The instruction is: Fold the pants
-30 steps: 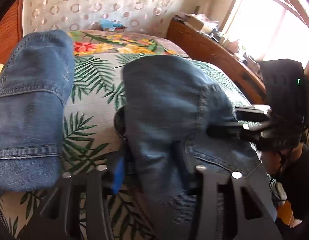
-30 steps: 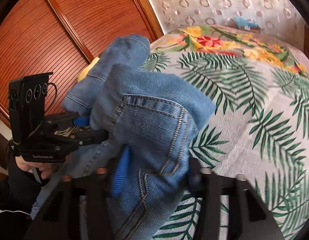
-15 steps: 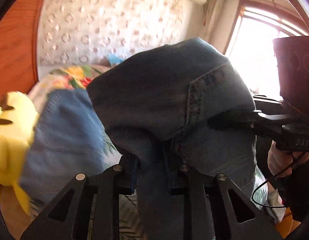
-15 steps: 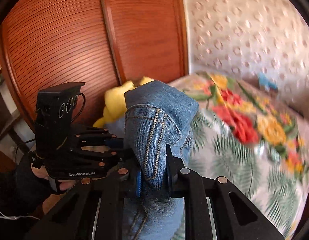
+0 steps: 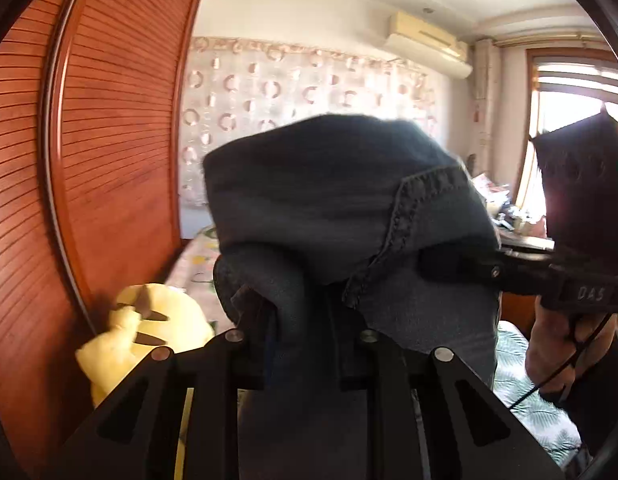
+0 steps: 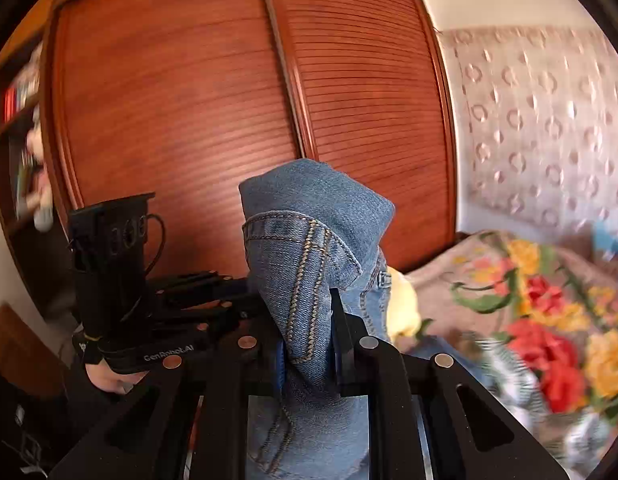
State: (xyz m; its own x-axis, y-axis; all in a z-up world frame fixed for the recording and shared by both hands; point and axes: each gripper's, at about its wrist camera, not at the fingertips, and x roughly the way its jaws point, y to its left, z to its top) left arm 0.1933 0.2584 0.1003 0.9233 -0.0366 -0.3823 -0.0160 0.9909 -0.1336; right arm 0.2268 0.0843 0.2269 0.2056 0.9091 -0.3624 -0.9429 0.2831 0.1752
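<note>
High above the bed, the left gripper and the right gripper each pinch tight on the jeans (side by side), probably so the legs hang straight for folding.

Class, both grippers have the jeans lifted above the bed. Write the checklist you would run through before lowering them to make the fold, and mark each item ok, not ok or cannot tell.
1. Left gripper shut on the jeans: ok.
2. Right gripper shut on the jeans: ok.
3. Denim bunched thickly between fingers, edges aligned: cannot tell.
4. Legs hanging straight below: cannot tell, hidden.
5. Yellow plush toy off the bed's landing area: not ok, it lies on the bed near the wardrobe.
</note>
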